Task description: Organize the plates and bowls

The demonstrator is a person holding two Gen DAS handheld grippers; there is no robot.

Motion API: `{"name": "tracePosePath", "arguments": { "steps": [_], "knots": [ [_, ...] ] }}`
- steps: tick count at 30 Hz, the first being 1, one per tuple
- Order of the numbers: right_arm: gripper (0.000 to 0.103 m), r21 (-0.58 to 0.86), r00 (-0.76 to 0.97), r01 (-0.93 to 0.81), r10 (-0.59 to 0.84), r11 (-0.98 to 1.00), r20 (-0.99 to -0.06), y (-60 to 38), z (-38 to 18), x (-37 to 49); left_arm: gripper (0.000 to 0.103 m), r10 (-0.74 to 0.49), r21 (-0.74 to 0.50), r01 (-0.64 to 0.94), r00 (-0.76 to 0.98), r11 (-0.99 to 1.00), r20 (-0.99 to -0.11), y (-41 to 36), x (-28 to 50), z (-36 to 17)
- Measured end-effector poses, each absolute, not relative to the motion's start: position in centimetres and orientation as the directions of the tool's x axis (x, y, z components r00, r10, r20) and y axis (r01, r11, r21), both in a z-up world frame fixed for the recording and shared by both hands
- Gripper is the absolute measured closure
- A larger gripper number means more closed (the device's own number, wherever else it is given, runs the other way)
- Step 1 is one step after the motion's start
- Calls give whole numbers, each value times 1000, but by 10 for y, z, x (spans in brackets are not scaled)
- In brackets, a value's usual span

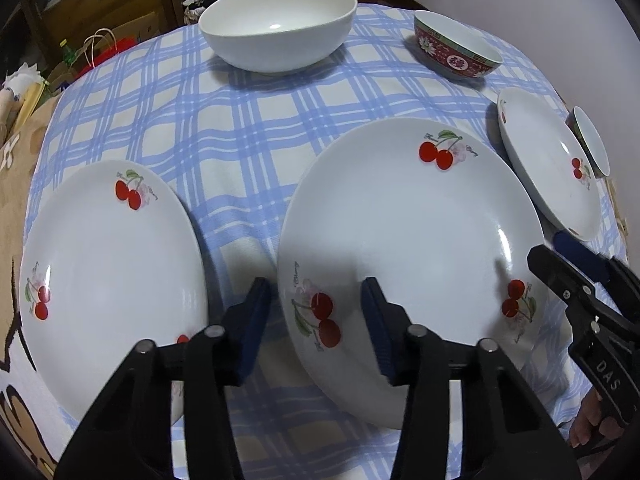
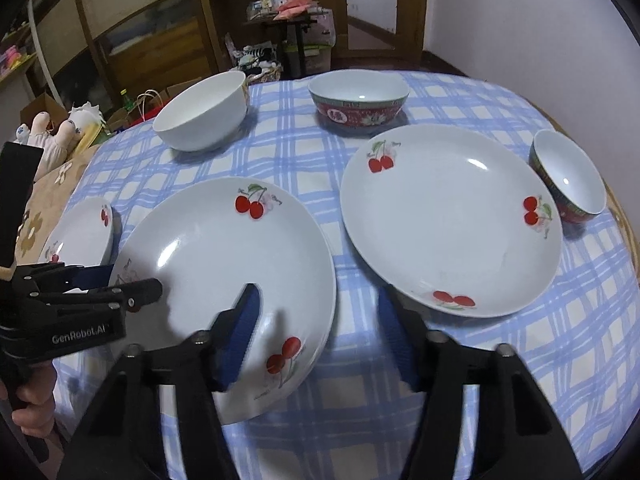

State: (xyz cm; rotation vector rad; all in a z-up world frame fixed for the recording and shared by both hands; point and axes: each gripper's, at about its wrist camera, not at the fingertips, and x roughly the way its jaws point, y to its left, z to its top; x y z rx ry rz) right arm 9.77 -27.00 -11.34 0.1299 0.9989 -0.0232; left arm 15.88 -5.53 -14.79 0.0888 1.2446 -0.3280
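1. Blue-checked cloth (image 1: pixel 224 128) covers the table; all the crockery stands on it.
2. Left gripper (image 1: pixel 316 332): jaws about half apart and straddling the near-left rim of the middle plate (image 1: pixel 408 240). Its left finger is outside the rim over the cloth, its right finger over the plate's inside. A gap shows on both sides, so the pads do not press.
3. Right gripper (image 2: pixel 318 336): jaws also about half apart, straddling the same plate's near-right rim. Its left finger is over the plate's inside, its right finger outside over the cloth. No clamp on the rim is visible.
4. Whether the middle plate sits flat on the cloth cannot be told.
5. Left plate (image 1: pixel 108 264): just to the left of the left gripper, apart from the middle plate, with a strip of cloth between them.
6. Right plate (image 1: pixel 548 168): ahead and to the right of the right gripper, apart from the middle plate.
7. White bowl (image 1: pixel 276 28): well ahead of the left gripper, upright, at the far edge.
8. Red bowl (image 1: pixel 456 48): well ahead of the right gripper, upright, to the right of the white bowl.
9. Small bowl (image 1: pixel 592 140): just beside the right plate's far-right edge, upright.
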Motion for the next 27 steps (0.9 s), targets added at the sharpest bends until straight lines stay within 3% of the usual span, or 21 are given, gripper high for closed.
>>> {"name": "tracePosePath", "arguments": {
  "steps": [7, 10, 27],
  "knots": [
    [83, 165, 498, 85, 101, 983, -861, -277, -125, 100, 78, -219, -141, 279, 274, 950, -936, -51, 161, -146],
    [87, 161, 490, 81, 102, 984, -866, -278, -128, 101, 82, -206, -127, 277, 280, 953, -938, -50, 161, -146],
    [90, 175, 466, 74, 121, 982, -876, -281, -134, 106, 82, -202, -111, 285, 312, 952, -928, -51, 160, -146]
  ]
}}
